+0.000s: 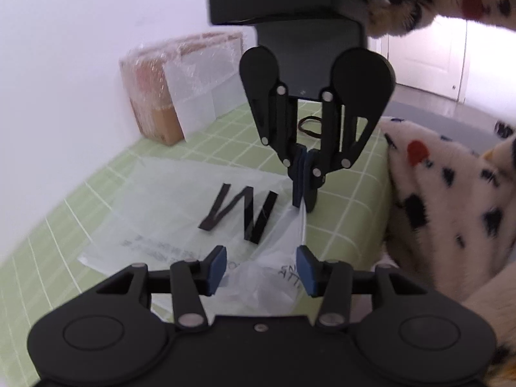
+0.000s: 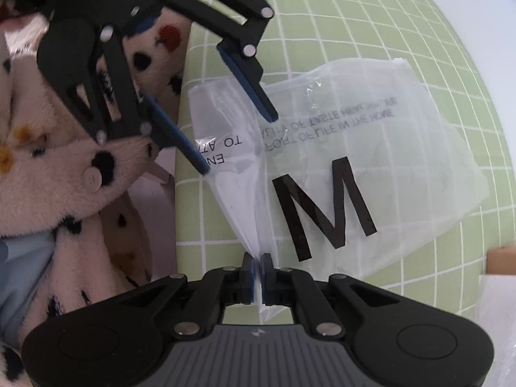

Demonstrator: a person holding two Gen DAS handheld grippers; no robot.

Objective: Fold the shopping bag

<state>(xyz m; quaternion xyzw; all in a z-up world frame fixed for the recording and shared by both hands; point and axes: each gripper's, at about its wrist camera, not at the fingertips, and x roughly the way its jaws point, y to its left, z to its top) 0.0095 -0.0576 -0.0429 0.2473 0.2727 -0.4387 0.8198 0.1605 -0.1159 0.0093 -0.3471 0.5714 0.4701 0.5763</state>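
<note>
Bag (image 2: 371, 135) on surface (image 2: 451, 48): right hand-held gripper (image 2: 257, 272) pinches its gathered edge; left hand-held gripper (image 2: 238, 143), agape, should grasp squarely before folding.

Bag print (image 2: 325, 129): partly unreadable, creased behind the left gripper (image 2: 238, 138) fingers. Wrapped box (image 1: 180, 87) beyond: blurred. Spotted sleeve (image 1: 451, 193): cut off at edge.

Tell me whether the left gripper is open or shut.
Open. The left gripper has its blue pads spread apart, with the plastic bag lying loose between them; only the right gripper is clamped on it.
</note>
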